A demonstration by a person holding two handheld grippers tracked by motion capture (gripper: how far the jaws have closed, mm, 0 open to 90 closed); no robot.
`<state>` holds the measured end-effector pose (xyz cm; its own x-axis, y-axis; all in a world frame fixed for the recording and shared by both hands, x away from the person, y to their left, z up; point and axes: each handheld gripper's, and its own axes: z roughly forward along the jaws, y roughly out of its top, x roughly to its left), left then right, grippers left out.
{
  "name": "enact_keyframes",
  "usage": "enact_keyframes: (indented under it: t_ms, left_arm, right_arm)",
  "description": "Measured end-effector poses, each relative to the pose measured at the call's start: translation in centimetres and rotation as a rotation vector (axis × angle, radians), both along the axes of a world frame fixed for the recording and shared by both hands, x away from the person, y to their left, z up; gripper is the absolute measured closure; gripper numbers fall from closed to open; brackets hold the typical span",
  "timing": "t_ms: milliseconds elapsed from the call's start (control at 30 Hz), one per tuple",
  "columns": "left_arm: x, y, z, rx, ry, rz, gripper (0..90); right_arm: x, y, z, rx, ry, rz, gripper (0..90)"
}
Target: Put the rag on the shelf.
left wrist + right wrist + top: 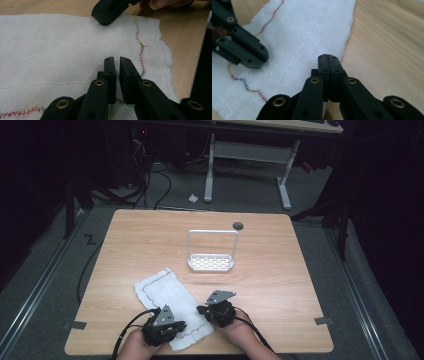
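Observation:
A white gauze cloth (162,287) with a multicoloured stitched border lies flat on the wooden table (280,285), near its front edge. My left gripper (181,324) rests over the cloth's near end. In the left gripper view its jaws (117,60) stand all but closed over the cloth (50,50), a thin gap between them and nothing pinched. My right gripper (201,309) sits at the cloth's right edge. In the right gripper view its jaws (328,57) are pressed together, empty, above the cloth's (307,32) border. The two grippers' tips point toward each other, a short way apart.
A white wire rack (211,262) with a perforated base and tall handle stands at mid-table. A dark round hole (238,225) lies behind it. Grey tape marks (74,324) sit at the front corners. Another desk's legs (209,170) and cables are on the floor beyond.

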<state>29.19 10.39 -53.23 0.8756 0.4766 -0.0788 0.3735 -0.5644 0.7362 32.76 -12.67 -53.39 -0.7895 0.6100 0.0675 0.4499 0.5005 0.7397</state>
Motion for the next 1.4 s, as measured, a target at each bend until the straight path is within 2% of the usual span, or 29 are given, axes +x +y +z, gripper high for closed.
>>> enact_keyframes:
  t_ms: [33,100,167,200,233,267,333,367,400,433,467,533,567,600,633,700,733,767,800,833,1000,1200,1267,1333,1367,1400]
  left_arm:
    - [-0.3,-0.2,0.0,-0.012,0.016,-0.033,83.4]
    - [-0.6,-0.5,-0.1,-0.024,0.03,-0.056,82.3]
    - [-0.7,-0.6,0.0,-0.025,0.03,-0.074,80.3]
    - [-0.7,-0.6,0.1,-0.023,0.021,-0.078,77.3]
    - [-0.6,-0.4,0.3,-0.035,0.011,-0.061,73.5]
    - [0.0,0.3,0.5,-0.071,0.007,-0.008,70.7]
    - [0.9,1.4,0.4,-0.074,-0.005,0.076,70.3]
    - [0.9,1.4,0.4,-0.074,-0.005,0.076,70.0]
    - [1.4,1.9,-0.1,-0.147,0.056,0.211,70.0]
    - [1.4,1.9,-0.1,-0.147,0.056,0.211,69.6]
    - [1.9,2.5,-0.2,-0.148,0.065,0.249,68.5]
    - [2.7,3.6,0.1,-0.073,0.004,0.245,62.6]
    - [2.8,3.8,0.1,-0.087,0.0,0.269,60.5]
    - [2.8,3.8,0.1,-0.087,0.0,0.269,59.5]
    - [3.0,4.3,0.0,-0.091,-0.006,0.295,57.8]
    - [3.1,4.6,-0.1,-0.086,-0.009,0.309,56.0]
    - [3.1,4.6,-0.1,-0.086,-0.009,0.309,55.8]
    - [3.2,4.8,-0.3,-0.09,-0.004,0.312,55.8]
    - [3.2,4.8,-0.3,-0.09,-0.004,0.312,55.8]
    - [3.1,4.9,-0.3,-0.087,-0.005,0.317,55.7]
    - [3.1,4.8,-0.4,-0.086,-0.003,0.31,56.1]
    - [2.9,3.4,-0.4,-0.058,-0.006,0.266,57.0]
    - [2.9,2.3,-0.3,-0.061,0.004,0.232,57.8]
    - [2.9,1.9,-0.3,-0.059,0.002,0.218,58.4]
    - [2.8,1.1,-0.4,-0.06,0.004,0.193,58.6]
    - [2.8,1.1,-0.4,-0.06,0.004,0.193,59.2]
  right_arm:
    - [-0.6,-0.6,0.0,0.005,0.007,-0.001,90.0]
    - [-1.7,-1.4,-0.1,0.013,0.01,0.0,90.0]
    - [-2.1,-1.8,-0.1,0.019,0.014,-0.001,90.0]
    - [-3.0,-2.6,-0.2,0.038,0.034,-0.008,89.6]
    - [-3.4,-2.9,-0.1,0.045,0.04,-0.01,89.2]
    - [-3.6,-3.1,0.1,0.056,0.039,-0.011,88.9]
    - [-3.6,-3.3,0.5,0.072,0.027,-0.018,87.5]
    - [-3.4,-3.3,0.6,0.077,0.015,-0.021,86.5]
    - [-2.9,-3.1,0.8,0.07,-0.006,-0.029,85.4]
    - [-2.9,-3.1,0.8,0.07,-0.006,-0.029,85.4]
    - [-1.3,-2.3,1.2,0.07,-0.02,-0.034,82.9]
    - [0.0,-1.9,1.4,0.082,-0.025,-0.043,80.3]
    - [1.1,-1.5,1.5,0.078,-0.042,-0.064,79.3]
    - [1.1,-1.5,1.5,0.078,-0.042,-0.064,79.3]
    - [2.9,-0.5,1.3,0.07,-0.063,-0.079,78.8]
    - [3.8,0.2,1.1,0.045,-0.062,-0.086,78.6]
    - [3.8,0.2,1.1,0.045,-0.062,-0.086,78.6]
    - [4.8,1.2,0.6,0.008,-0.041,-0.077,78.0]
    - [4.8,1.2,0.6,0.008,-0.041,-0.077,78.0]
    - [5.0,1.9,0.2,-0.016,-0.045,-0.081,79.3]
    - [4.9,1.4,0.0,-0.016,-0.033,-0.071,83.7]
    - [3.5,0.3,0.0,-0.035,-0.046,-0.064,84.1]
    - [2.2,-1.1,0.0,-0.05,-0.058,-0.069,84.3]
    - [1.4,-2.2,0.1,-0.052,-0.047,-0.076,84.3]
    - [1.0,-2.7,0.1,-0.053,-0.046,-0.081,84.3]
    - [1.0,-2.7,0.1,-0.053,-0.046,-0.081,84.3]
